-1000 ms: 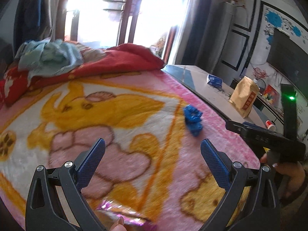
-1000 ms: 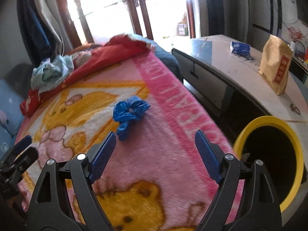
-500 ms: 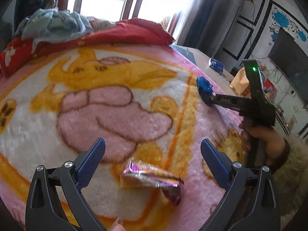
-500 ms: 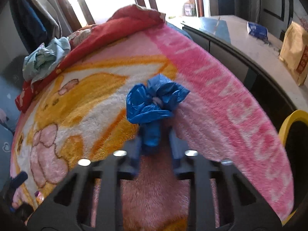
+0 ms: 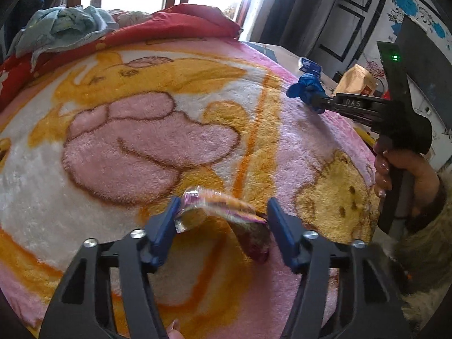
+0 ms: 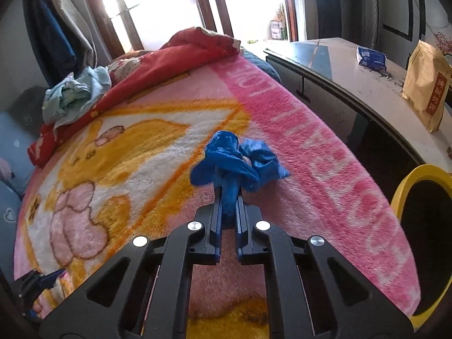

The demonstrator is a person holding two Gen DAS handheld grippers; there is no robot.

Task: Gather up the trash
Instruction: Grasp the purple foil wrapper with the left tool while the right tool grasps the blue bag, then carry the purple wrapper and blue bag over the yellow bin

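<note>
wrapper (image 5: 220, 206) and bag (image 6: 234, 163) on blanket (image 5: 141, 141), bin (image 6: 404, 192) beside

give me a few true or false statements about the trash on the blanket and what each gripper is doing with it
1. The right gripper is shut on the crumpled blue plastic bag. True.
2. The shiny purple foil wrapper lies between the left gripper's closing jaws. True.
3. The blue plastic bag already sits inside the yellow-rimmed bin. False: it is over the pink cartoon fleece blanket, in the right gripper.
4. The tan paper pouch with red lettering lies on the blanket. False: it stands on the pale cabinet top beside the bed.
5. A bundle of light blue cloth rests at the far end of the bed. True.
</note>
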